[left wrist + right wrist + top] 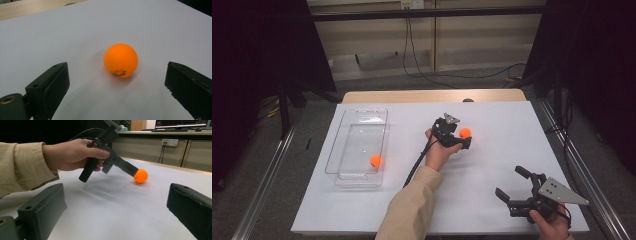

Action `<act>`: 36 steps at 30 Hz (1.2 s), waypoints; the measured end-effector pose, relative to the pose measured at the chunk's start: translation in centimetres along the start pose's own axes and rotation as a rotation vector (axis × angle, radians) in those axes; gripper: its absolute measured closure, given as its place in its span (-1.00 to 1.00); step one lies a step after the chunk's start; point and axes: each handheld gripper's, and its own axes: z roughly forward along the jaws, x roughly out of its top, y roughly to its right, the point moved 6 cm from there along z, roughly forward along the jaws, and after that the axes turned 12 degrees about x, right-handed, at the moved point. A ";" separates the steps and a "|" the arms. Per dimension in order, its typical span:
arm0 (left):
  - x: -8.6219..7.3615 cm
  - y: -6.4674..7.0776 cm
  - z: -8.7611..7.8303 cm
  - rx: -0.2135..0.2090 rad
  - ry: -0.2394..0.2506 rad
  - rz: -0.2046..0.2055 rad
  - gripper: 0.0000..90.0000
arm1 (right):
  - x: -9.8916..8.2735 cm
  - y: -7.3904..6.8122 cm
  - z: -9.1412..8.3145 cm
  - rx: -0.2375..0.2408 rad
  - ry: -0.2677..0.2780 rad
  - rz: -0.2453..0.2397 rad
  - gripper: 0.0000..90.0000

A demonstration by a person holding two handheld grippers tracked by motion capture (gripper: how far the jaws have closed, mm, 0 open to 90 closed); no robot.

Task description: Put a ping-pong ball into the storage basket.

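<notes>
An orange ball rests on the white table sheet, right of centre. My left gripper is open around it, one jaw on each side, neither touching. The left gripper view has the ball lying a little ahead of the wide-spread jaws. A second orange ball lies in the clear plastic tray at the left. My right gripper is open and holds nothing near the front right corner. It points toward the left hand and the first ball.
The white sheet covers the table, with a wooden strip along the far edge. Metal rails run beside the table on both sides. The left gripper's cable trails back along the beige sleeve.
</notes>
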 end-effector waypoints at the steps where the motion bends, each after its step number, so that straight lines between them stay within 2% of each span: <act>1: 0.0 0.1 0.0 -0.001 0.000 -0.003 -0.87 | 0.0 0.0 0.0 -0.001 0.000 0.000 -0.97; 7: 0.3 0.5 0.4 -0.004 0.001 -0.002 -0.87 | 0.0 0.0 0.0 -0.001 0.000 0.001 -0.97; 13: 0.5 0.6 0.7 0.002 -0.010 0.019 -0.85 | 0.0 0.0 0.0 0.002 0.000 0.000 -0.97; 18: 0.6 0.5 1.0 0.011 -0.004 0.020 -0.77 | 0.0 0.0 0.0 0.002 0.000 0.001 -0.97; 20: 0.6 0.5 1.2 0.006 -0.001 0.007 -0.73 | 0.0 0.0 0.0 0.002 0.000 0.000 -0.97; 24: 0.6 0.4 1.3 0.012 -0.002 0.024 -0.66 | 0.0 0.0 0.0 0.002 0.001 0.001 -0.97; 28: 0.7 0.6 1.5 0.001 -0.005 0.008 -0.58 | 0.0 0.0 0.0 0.001 0.000 0.001 -0.97; 32: 0.6 0.7 1.8 0.002 -0.015 0.036 -0.52 | 0.0 0.0 0.0 0.002 0.000 0.001 -0.97; 33: 0.6 0.8 1.9 -0.002 -0.014 0.025 -0.50 | 0.0 0.1 0.0 0.001 0.000 0.002 -0.97; 34: 0.6 0.7 2.0 -0.003 -0.019 0.036 -0.48 | 0.0 0.1 0.0 0.001 0.001 0.002 -0.97; 36: 0.6 0.9 2.1 -0.006 -0.020 0.027 -0.42 | 0.0 0.1 0.0 0.001 0.001 0.003 -0.97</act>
